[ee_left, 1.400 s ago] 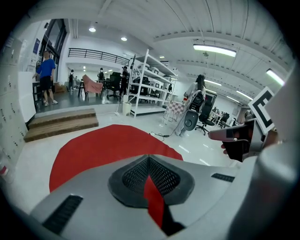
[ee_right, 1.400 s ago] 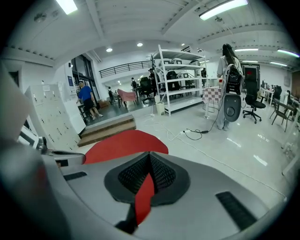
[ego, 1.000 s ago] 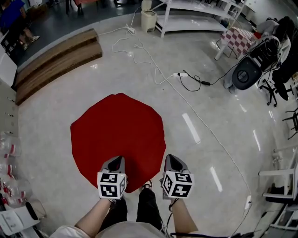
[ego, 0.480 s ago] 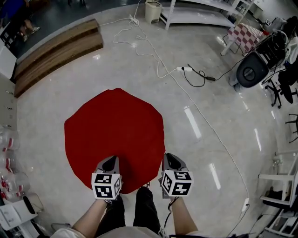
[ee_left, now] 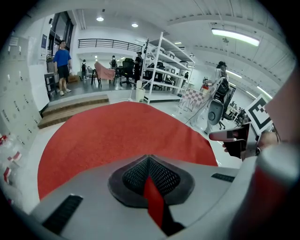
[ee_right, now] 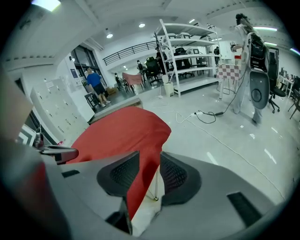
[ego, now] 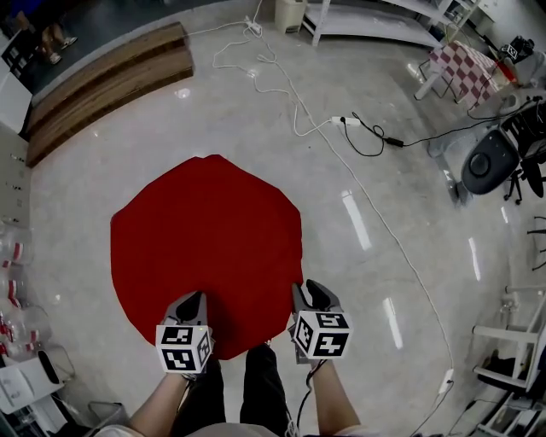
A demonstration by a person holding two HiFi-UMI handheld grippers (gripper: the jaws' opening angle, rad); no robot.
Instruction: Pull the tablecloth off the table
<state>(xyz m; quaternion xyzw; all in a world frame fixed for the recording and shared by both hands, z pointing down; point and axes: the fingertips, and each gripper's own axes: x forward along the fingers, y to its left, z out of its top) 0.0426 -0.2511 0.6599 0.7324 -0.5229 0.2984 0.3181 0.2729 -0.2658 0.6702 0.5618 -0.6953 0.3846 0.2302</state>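
Observation:
A red tablecloth (ego: 207, 247) covers a round table below me, draped over its rim. My left gripper (ego: 192, 300) is at the cloth's near edge and is shut on a fold of it; the red strip shows pinched between the pads (ee_left: 149, 177). My right gripper (ego: 305, 292) is at the near right edge. Its jaws are opening: they stand apart, and the tablecloth (ee_right: 123, 133) hangs loose between them, lying against the left pad (ee_right: 119, 176). A thin table leg (ee_right: 155, 185) shows in the gap.
A white cable (ego: 375, 213) runs across the glossy floor on the right. Wooden steps (ego: 102, 81) lie at the far left, white shelving (ego: 375, 21) at the back, an office chair (ego: 486, 162) and a checked table (ego: 467, 68) at the right. My legs (ego: 256, 384) are right behind the cloth's edge.
The left gripper has drifted left and toward me with the cloth's edge. The red cloth has shifted left in the view. The right gripper has stayed almost in place.

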